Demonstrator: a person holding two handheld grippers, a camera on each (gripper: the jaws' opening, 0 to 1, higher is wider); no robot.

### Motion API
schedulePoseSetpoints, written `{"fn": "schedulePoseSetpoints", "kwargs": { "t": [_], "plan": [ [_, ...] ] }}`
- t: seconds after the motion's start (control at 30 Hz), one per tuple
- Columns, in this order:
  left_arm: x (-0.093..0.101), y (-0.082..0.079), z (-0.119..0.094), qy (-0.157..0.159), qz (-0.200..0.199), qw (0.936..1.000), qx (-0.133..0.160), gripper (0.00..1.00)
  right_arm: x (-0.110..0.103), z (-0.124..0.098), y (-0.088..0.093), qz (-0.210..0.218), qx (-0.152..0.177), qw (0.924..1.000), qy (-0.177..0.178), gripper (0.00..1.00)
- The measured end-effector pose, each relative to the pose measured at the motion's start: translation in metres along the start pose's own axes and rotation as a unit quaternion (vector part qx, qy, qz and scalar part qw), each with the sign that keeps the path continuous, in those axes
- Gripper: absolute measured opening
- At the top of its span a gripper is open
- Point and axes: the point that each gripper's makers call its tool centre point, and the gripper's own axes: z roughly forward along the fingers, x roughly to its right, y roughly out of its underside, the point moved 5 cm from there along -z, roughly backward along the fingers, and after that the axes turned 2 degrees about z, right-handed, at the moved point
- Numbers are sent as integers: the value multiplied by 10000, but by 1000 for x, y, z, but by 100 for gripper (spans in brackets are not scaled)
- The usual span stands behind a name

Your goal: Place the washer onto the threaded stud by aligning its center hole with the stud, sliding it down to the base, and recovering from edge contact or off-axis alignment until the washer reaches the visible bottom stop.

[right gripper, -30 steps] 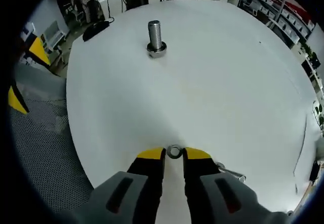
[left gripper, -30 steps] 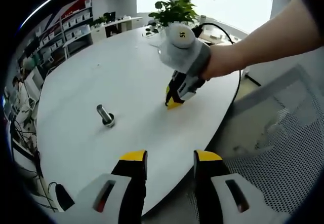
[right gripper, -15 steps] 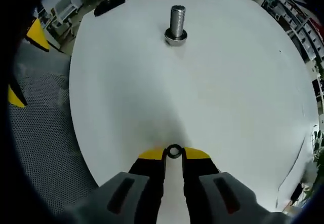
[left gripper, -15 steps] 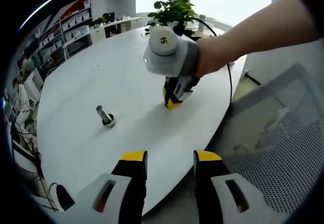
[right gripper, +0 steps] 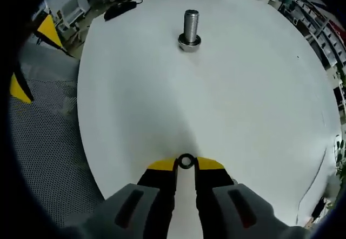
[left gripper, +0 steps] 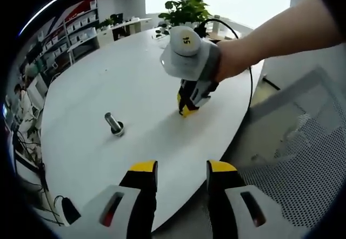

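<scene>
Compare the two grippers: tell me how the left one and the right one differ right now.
The left tool has its yellow-tipped jaws apart with nothing between them; the right tool is closed on a small metal ring washer. The left tool sits back past the white round table's edge; the right tool is over the tabletop, facing the upright threaded steel stud. Both have yellow tips.

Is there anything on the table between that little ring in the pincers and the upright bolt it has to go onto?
Nothing visible. The right gripper holds the washer at its tips, and only bare white table lies between it and the threaded stud, which stands upright and free.
</scene>
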Motion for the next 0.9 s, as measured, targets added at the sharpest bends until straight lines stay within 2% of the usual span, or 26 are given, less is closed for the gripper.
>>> {"fn": "schedulePoseSetpoints", "kwargs": {
  "t": [0.37, 0.47, 0.6, 0.77, 0.9],
  "plan": [
    [0, 2, 1, 22, -54, 10000, -29, 35, -1, -2, 7, 167, 318, 9990, -264, 18],
    [1, 1, 1, 32, -45, 10000, -21, 35, -4, -2, 7, 65, 373, 9988, -308, 20],
    [1, 1, 1, 33, -29, 10000, -34, 34, -4, -2, 5, 41, 252, 9992, -295, 15],
    [0, 2, 1, 21, -25, 10000, -39, 34, -2, 0, 2, 11, 17, 9996, -293, 14],
    [-1, 2, 1, 10, -39, 10000, -46, 34, -6, -1, 3, -68, -20, 9999, -122, 14]
  ]
}}
